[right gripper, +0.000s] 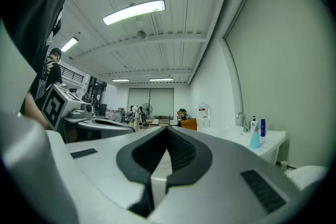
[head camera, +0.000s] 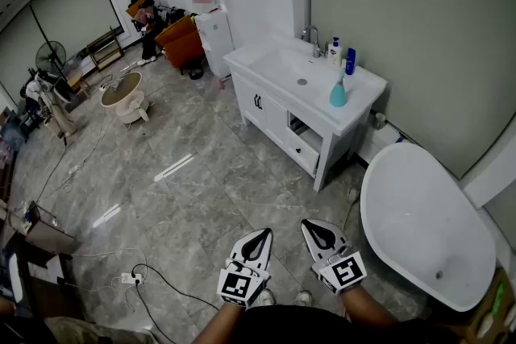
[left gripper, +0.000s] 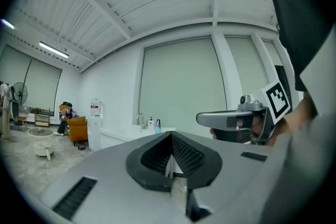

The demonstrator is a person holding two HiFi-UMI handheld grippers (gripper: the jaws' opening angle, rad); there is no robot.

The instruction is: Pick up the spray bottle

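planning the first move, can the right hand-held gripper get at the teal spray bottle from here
Probably not yet: the right hand-held gripper is shut and held by the body, a stretch of floor short of the vanity where the spray bottle stands. Nothing blocks the way.

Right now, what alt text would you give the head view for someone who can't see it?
A teal spray bottle stands on a white sink cabinet across a grey tiled floor, with a white bathtub nearer on the right. Low in frame, the left gripper and right gripper are both shut and empty.
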